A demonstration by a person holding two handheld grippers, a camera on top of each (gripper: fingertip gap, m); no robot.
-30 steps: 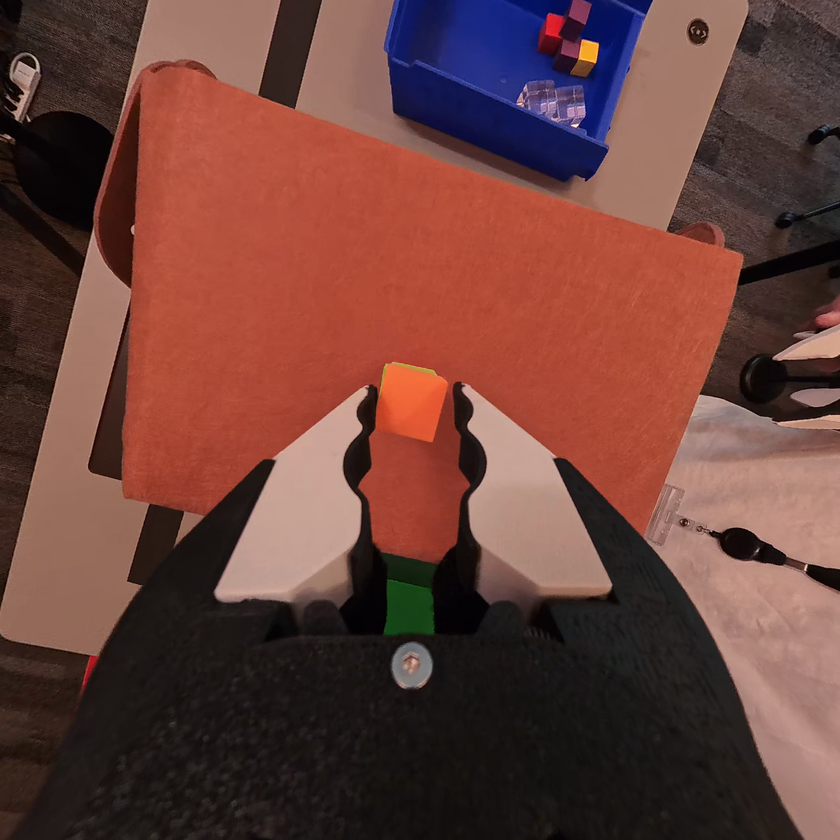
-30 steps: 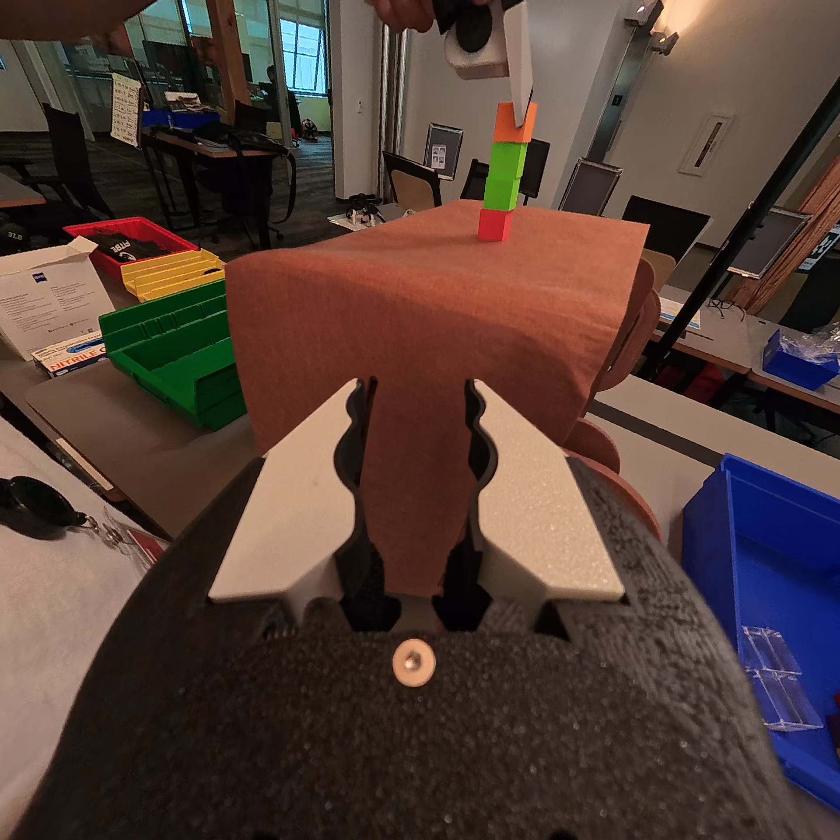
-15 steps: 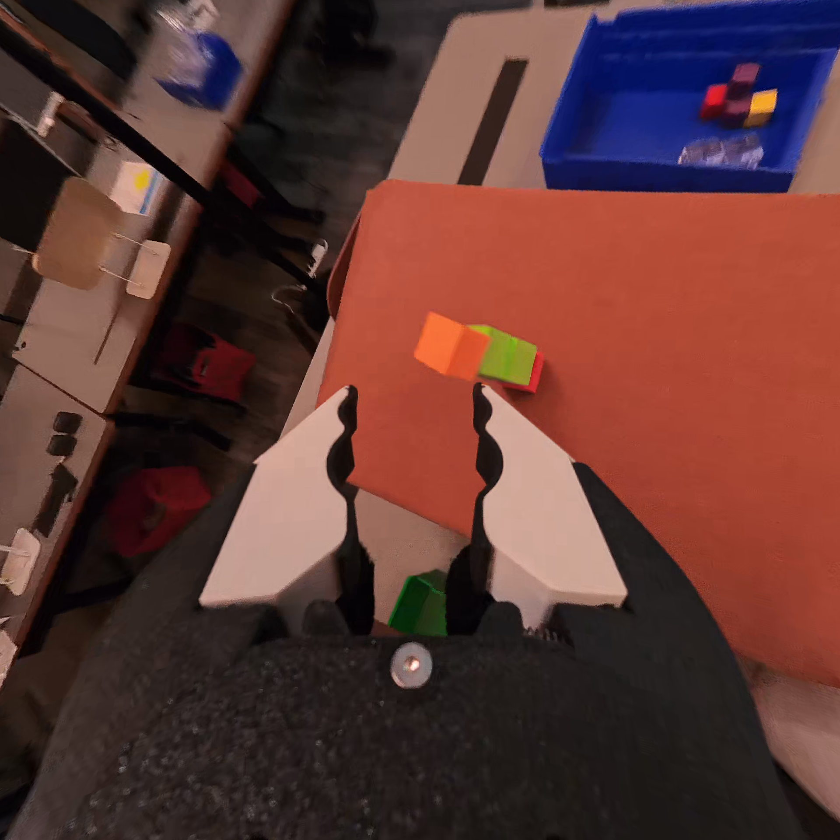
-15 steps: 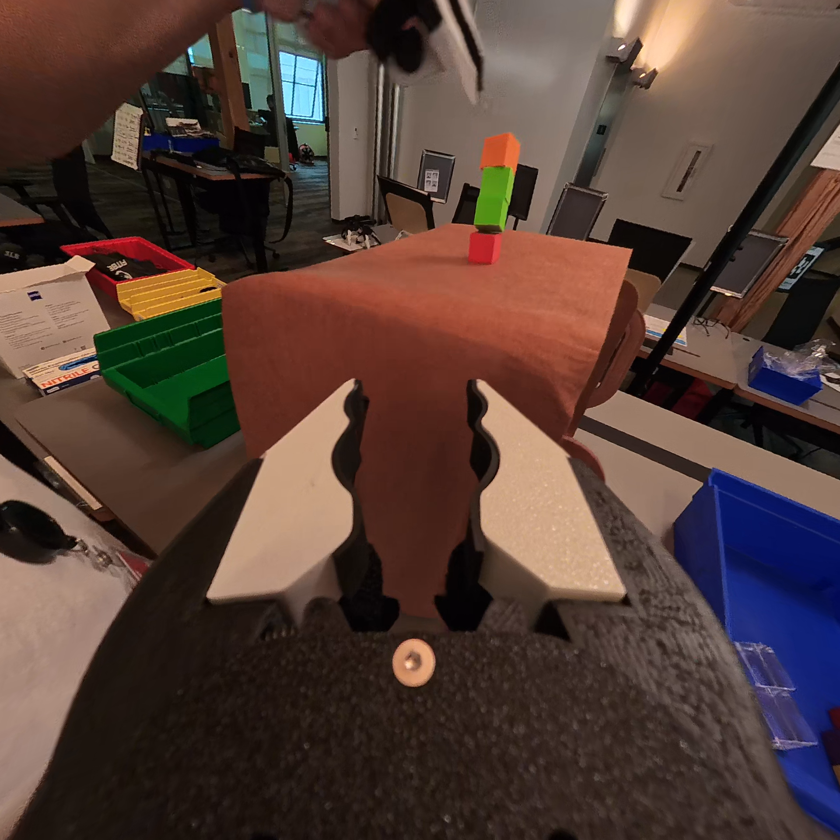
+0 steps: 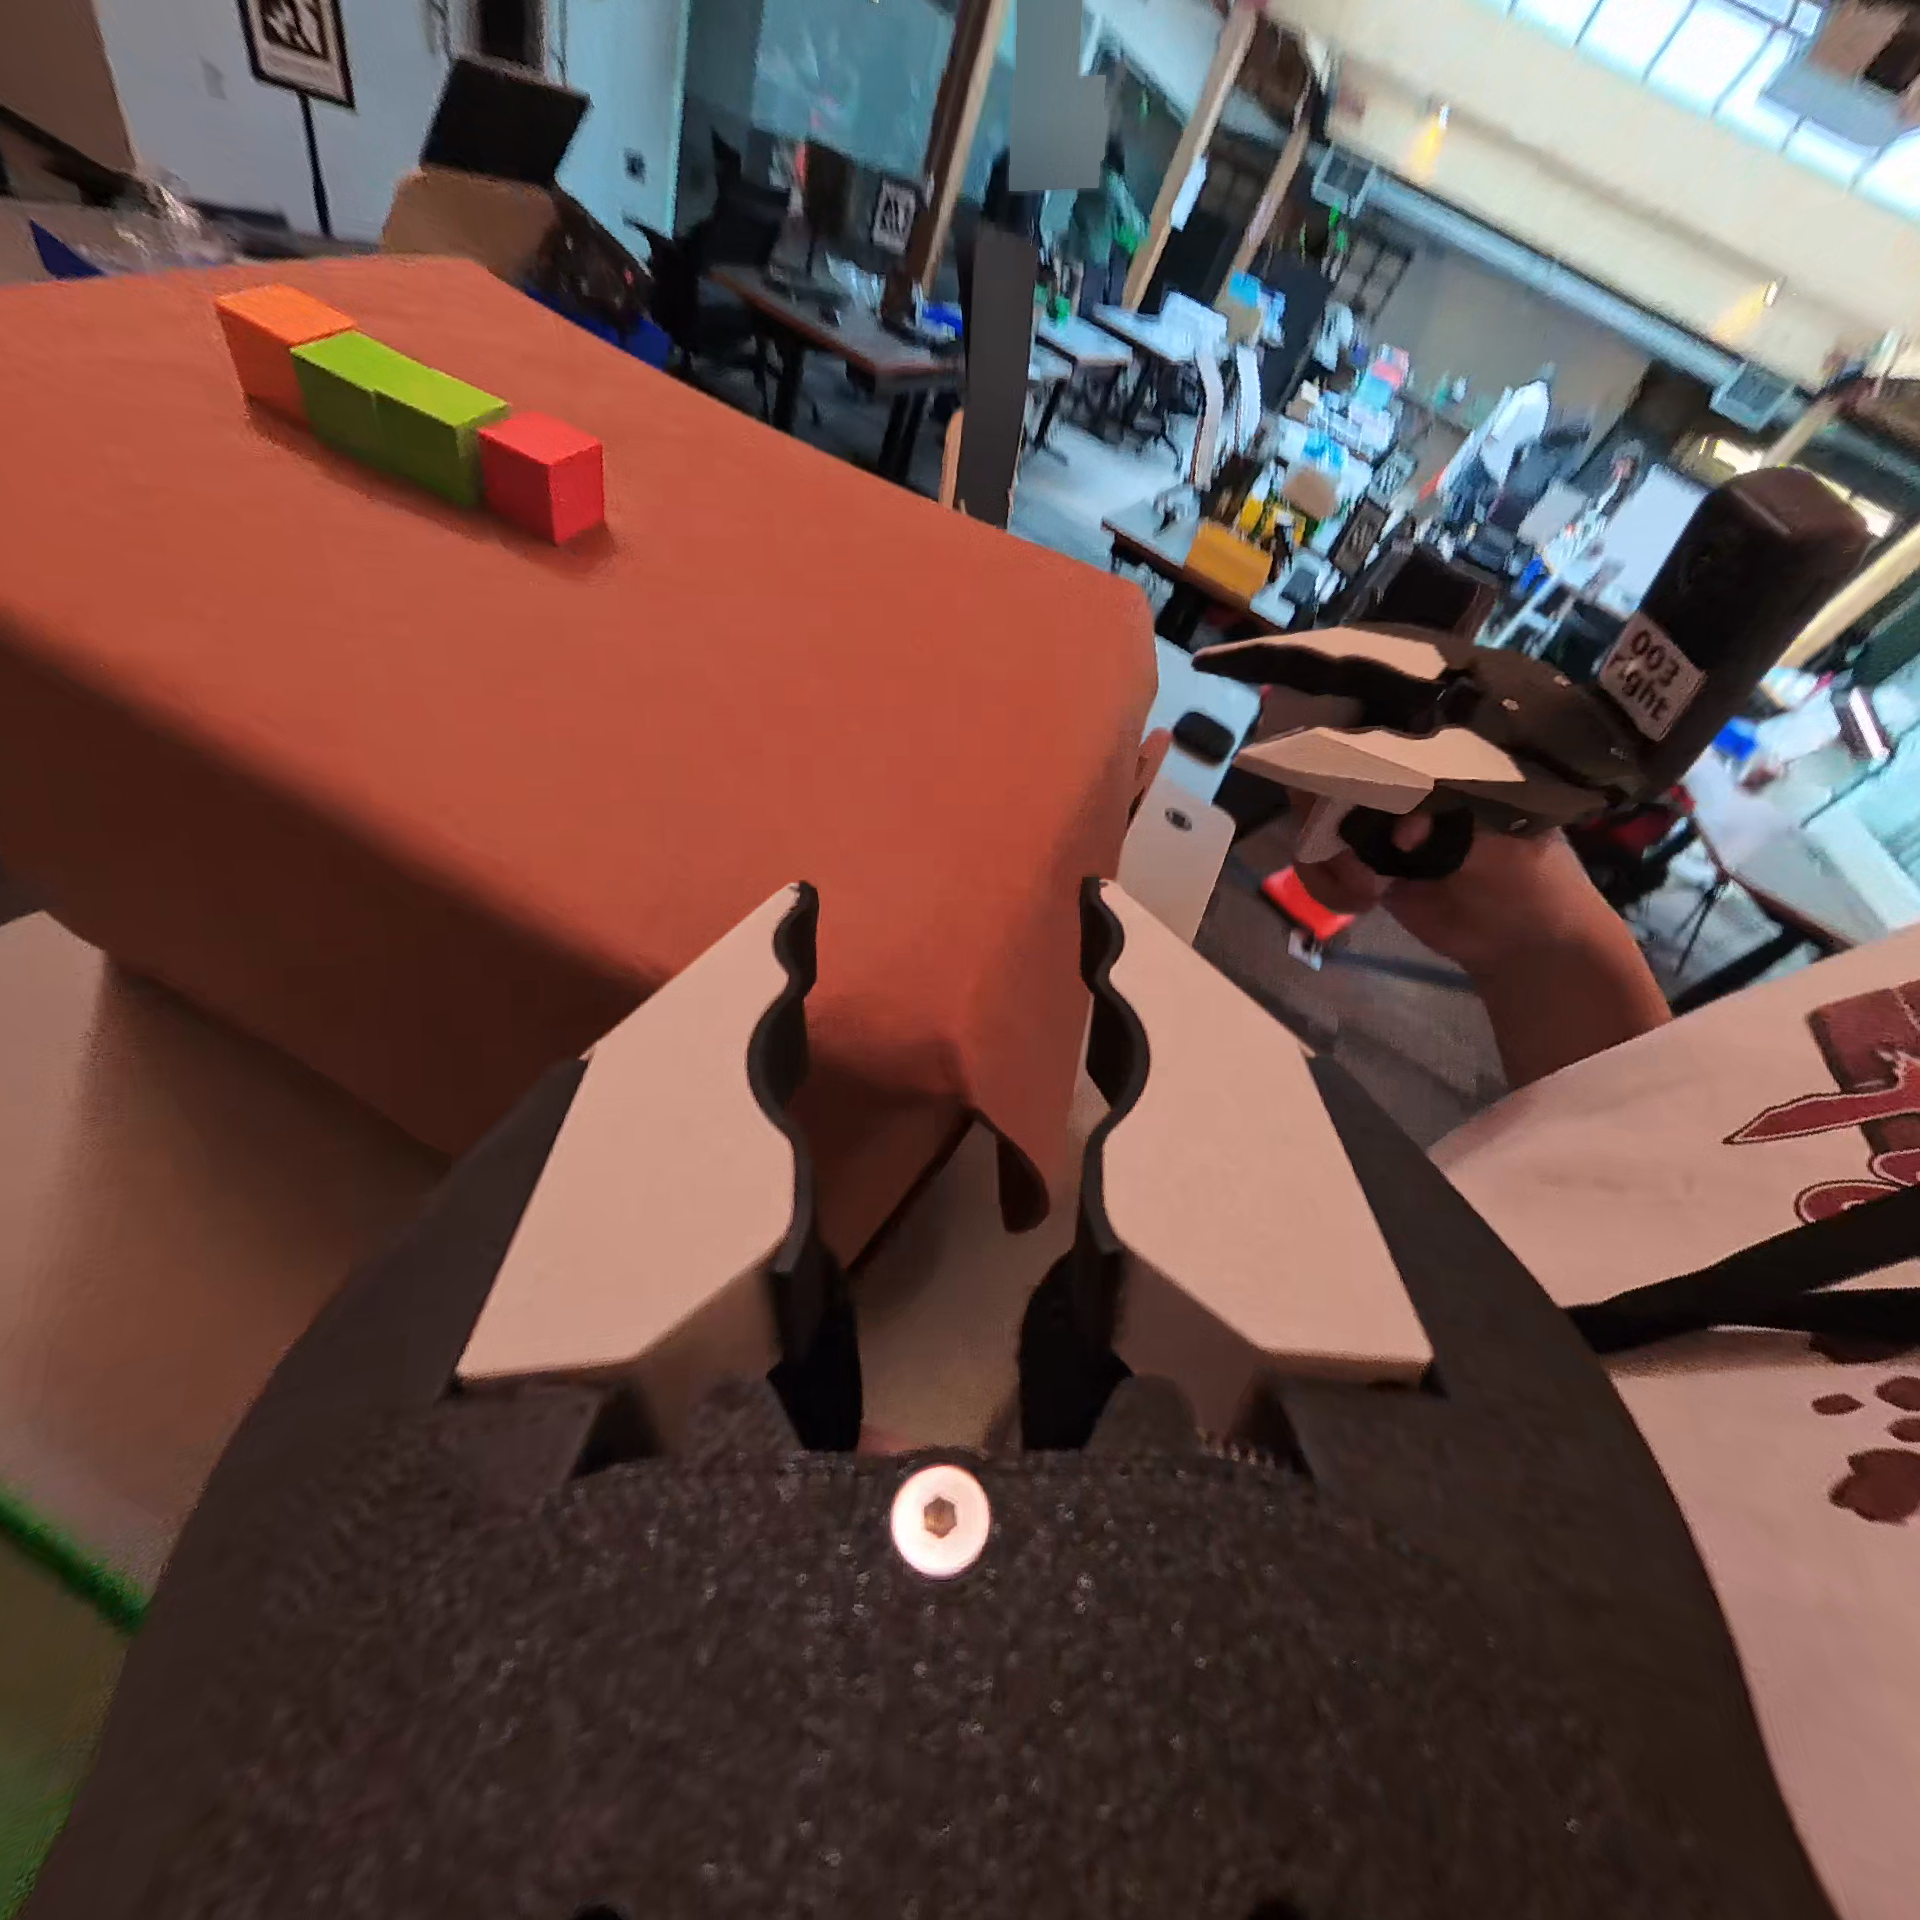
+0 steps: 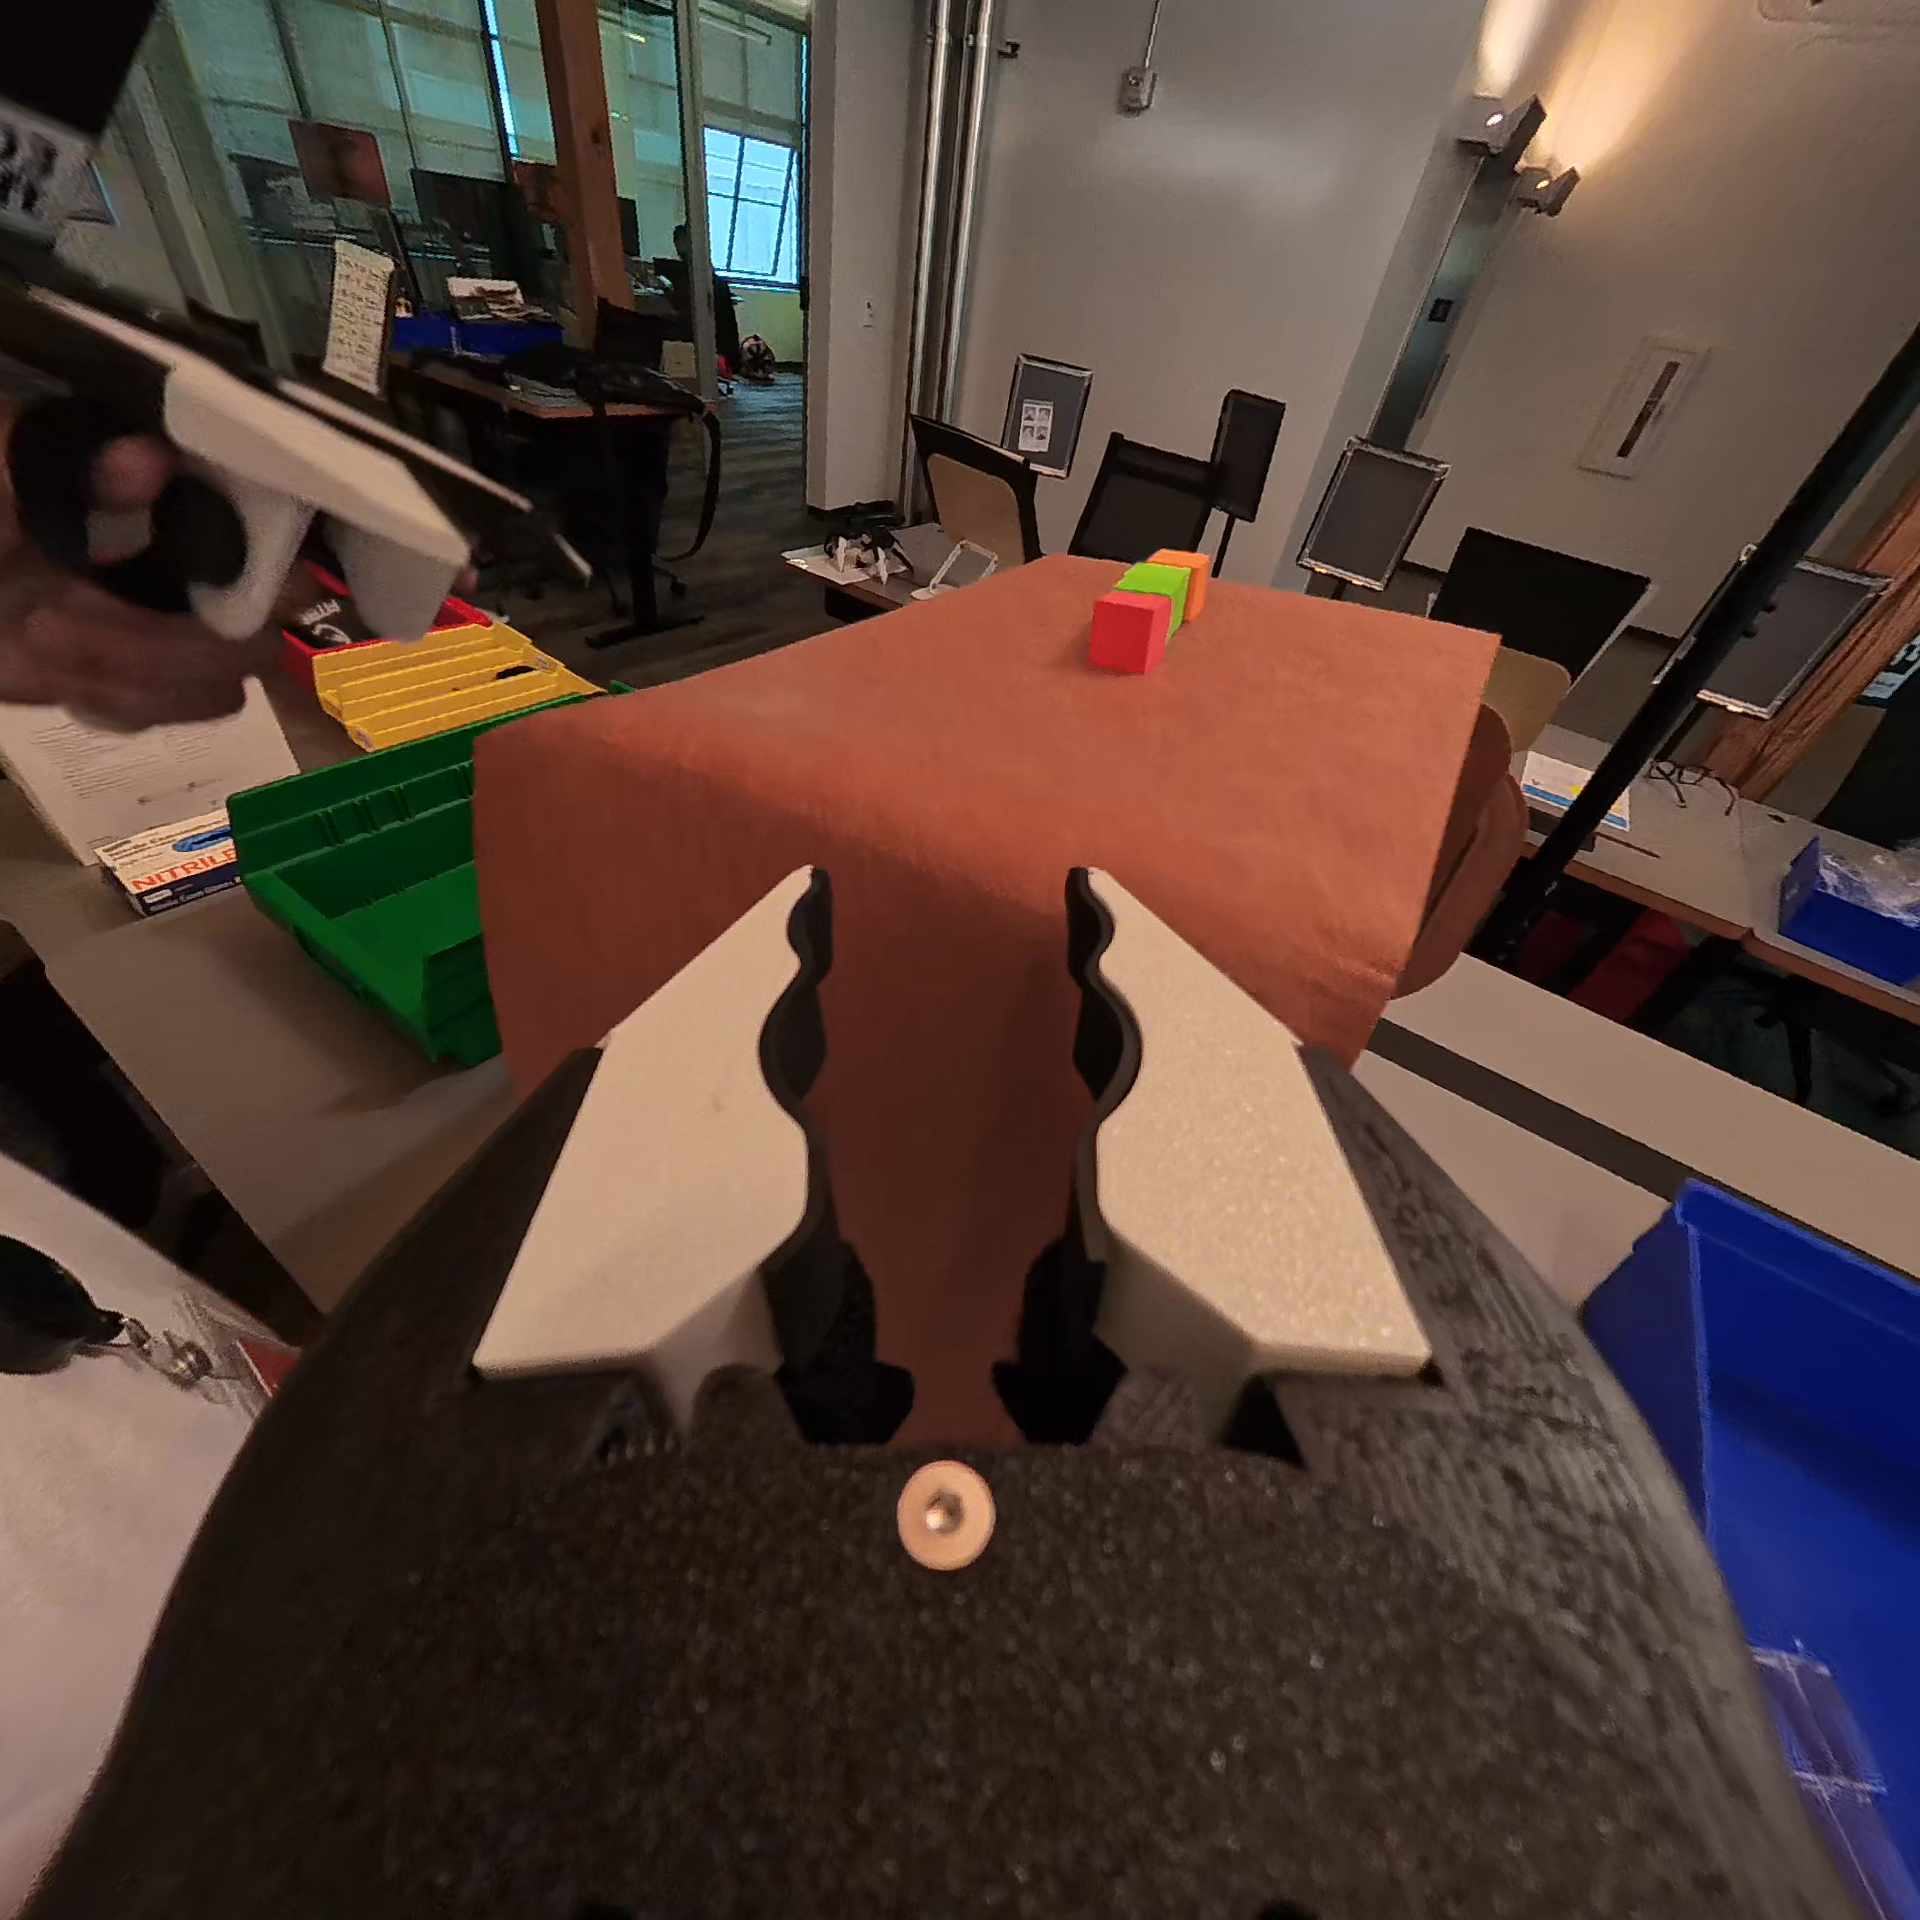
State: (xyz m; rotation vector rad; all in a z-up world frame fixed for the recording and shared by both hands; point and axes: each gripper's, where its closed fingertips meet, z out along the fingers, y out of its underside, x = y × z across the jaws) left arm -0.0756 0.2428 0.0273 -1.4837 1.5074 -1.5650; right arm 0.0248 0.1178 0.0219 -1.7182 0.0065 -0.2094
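Note:
Four cubes lie in a row on top of an orange-brown cloth [image 5: 644, 727] draped over a raised box: an orange cube [image 5: 272, 343], two green cubes [image 5: 400, 416] and a red cube [image 5: 542, 473]. The right wrist view shows the row end on, red cube [image 6: 1127, 632] nearest, green [image 6: 1153, 590] and orange [image 6: 1187, 582] behind. My left gripper [image 5: 945, 894] is open and empty, low in front of the cloth's corner. My right gripper [image 6: 945, 878] is open and empty, facing the cloth's hanging front. Each gripper also shows in the other's view, right [image 5: 1216, 712] and left [image 6: 488, 535].
A blue bin [image 6: 1766, 1351] stands on the grey table [image 6: 312, 1091] at the right, a green bin [image 6: 353, 894] and a yellow tray [image 6: 436, 686] at the left. A person's hand [image 5: 1507, 935] and white shirt [image 5: 1714, 1299] are close at the right.
The cubes stood as an upright tower with my left gripper around the top orange one. Now they lie in a row. My left gripper has let go and swung down to the table front.

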